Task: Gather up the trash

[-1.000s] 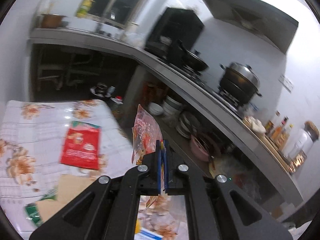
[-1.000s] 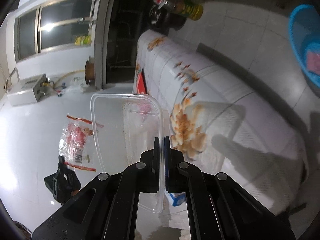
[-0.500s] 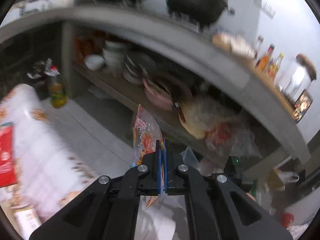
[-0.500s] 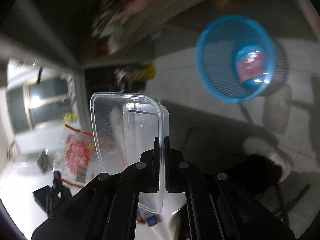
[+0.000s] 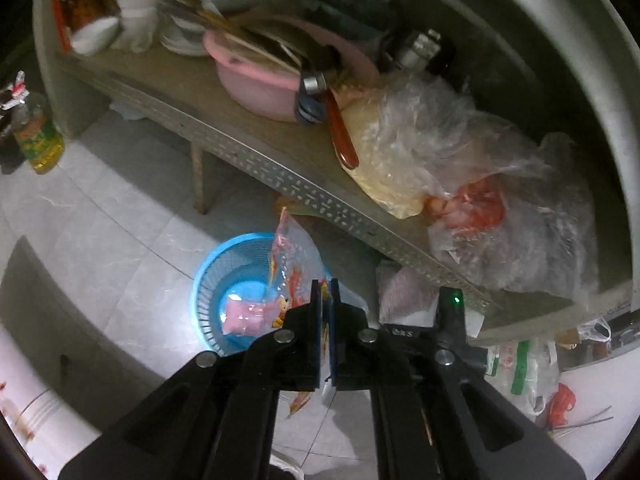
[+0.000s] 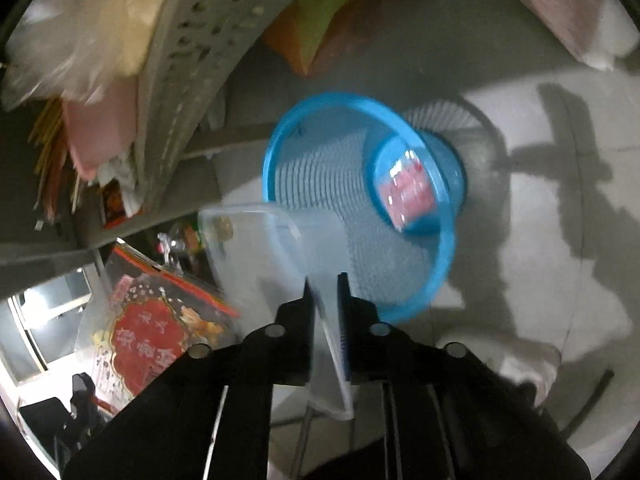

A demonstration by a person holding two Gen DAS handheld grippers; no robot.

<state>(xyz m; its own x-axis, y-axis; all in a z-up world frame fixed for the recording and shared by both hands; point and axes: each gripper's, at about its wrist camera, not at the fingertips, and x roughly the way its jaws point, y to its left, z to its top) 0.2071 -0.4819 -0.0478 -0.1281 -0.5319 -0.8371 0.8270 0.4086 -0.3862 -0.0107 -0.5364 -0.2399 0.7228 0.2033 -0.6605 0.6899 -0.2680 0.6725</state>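
Observation:
My left gripper [image 5: 325, 288] is shut on a clear snack wrapper [image 5: 294, 268] with red and pink print, held above a blue mesh waste basket [image 5: 224, 268] on the tiled floor. A pink packet [image 5: 244, 316] lies in the basket. My right gripper [image 6: 326, 280] holds a clear plastic container lid [image 6: 272, 248], its jaws slightly parted around the lid, just over the basket's rim [image 6: 436, 280]. The pink packet [image 6: 408, 192] shows inside the basket. The wrapper [image 6: 148, 332] and the left gripper [image 6: 80, 400] show at lower left in the right wrist view.
A low perforated shelf [image 5: 280, 176] stands behind the basket, with a pink basin [image 5: 264, 80], bowls and plastic bags [image 5: 460, 152]. An oil bottle [image 5: 38, 140] stands on the floor at left. More bagged items [image 5: 532, 368] lie at right.
Both grippers have swung down from the flowered table to the floor. The blue basket now sits right under them, with the wrapper and the lid still held.

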